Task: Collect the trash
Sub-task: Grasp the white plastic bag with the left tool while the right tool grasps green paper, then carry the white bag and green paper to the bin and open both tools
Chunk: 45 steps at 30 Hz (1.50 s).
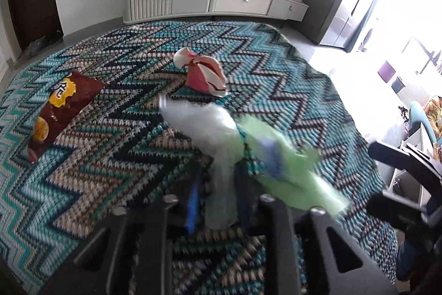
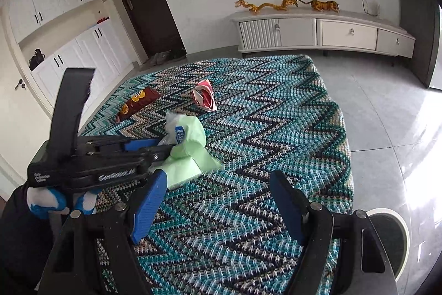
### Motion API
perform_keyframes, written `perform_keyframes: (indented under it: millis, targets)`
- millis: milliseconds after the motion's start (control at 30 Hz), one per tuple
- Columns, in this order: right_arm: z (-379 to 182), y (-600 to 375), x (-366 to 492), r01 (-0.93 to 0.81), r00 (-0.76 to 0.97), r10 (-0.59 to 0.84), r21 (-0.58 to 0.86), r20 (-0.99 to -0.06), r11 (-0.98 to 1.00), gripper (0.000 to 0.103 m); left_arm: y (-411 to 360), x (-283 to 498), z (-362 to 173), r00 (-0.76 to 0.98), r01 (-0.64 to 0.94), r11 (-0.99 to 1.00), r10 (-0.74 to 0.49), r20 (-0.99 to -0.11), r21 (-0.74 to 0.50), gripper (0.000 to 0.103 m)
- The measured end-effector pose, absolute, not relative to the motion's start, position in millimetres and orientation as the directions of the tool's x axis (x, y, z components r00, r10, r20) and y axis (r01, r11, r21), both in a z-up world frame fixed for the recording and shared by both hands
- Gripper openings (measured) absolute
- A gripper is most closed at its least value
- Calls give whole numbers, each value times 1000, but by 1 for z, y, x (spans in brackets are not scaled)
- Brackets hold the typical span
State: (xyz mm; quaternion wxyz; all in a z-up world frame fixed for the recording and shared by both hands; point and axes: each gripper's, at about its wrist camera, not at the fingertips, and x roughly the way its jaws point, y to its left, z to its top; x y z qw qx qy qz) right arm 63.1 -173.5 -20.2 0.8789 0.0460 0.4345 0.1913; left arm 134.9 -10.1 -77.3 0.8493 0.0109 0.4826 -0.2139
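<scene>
Between the left gripper's narrowed jaws, the left wrist view shows a clear-and-green plastic wrapper pinched on the zigzag rug, so pickup is in hand (lifting comes next, I judge). From the right wrist view, the right gripper gapes empty, and only here a round bin shows on the floor.

Black tongs with blue pads; white-and-blue glove.

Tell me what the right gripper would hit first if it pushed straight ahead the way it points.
Most likely just the zigzag rug. The right gripper stands open and nothing lies between its jaws; the green and clear wrapper sits off to the left of that line, the red paper farther off. Depth is hard to judge.
</scene>
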Motion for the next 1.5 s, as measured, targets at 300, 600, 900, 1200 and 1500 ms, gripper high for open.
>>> perform_keyframes:
  millis: [300, 600, 900, 1200, 1500]
  targets:
    - [-44, -149, 92, -338, 493, 425, 284, -759, 898, 71, 17, 146, -82, 496, 321, 920, -364, -788, -223, 7]
    - [-57, -138, 84, -377, 455, 476, 321, -753, 869, 37, 38, 120, -69, 549, 304, 934, -333, -767, -188, 6]
    - [-21, -157, 38, -386, 506, 491, 323, -709, 864, 19, 34, 63, -30, 602, 338, 926, -350, -717, -168, 6]
    - [20, -172, -16, -375, 571, 497, 330, -654, 866, 18, 14, -9, 15, 700, 336, 941, -278, -658, -40, 6]
    - [45, -185, -54, -359, 618, 481, 322, -622, 876, 18, 0, -69, 47, 785, 324, 940, -204, -585, 106, 6]
